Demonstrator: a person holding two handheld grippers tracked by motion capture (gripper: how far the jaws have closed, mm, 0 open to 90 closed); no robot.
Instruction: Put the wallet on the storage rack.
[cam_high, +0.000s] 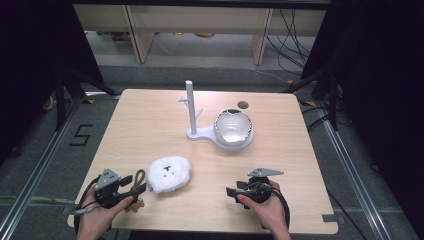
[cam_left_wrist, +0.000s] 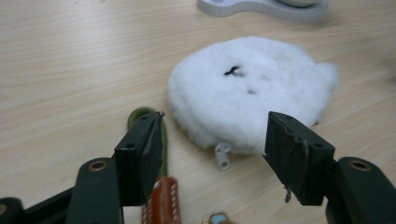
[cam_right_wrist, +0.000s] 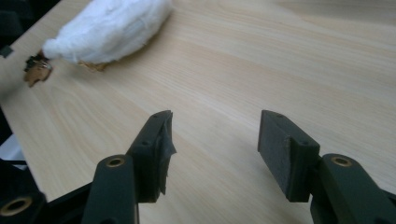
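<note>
Reaching with the left gripper (cam_left_wrist: 212, 154), jaws apart, should close on the green strap loop (cam_left_wrist: 140, 116) beside the white fluffy pouch (cam_left_wrist: 247, 91) near the table's (cam_high: 150, 120) front-left corner; right gripper (cam_right_wrist: 212, 154) idles, jaws apart.

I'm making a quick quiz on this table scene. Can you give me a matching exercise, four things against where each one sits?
Things:
1. fluffy white pouch
2. white stand
3. bowl
4. right gripper

Places:
A. on the stand's base, right of the post
B. near edge of the table, right side
C. just ahead of the left gripper
D. upright at the middle of the table

Pairs: 1-C, 2-D, 3-A, 4-B
</note>
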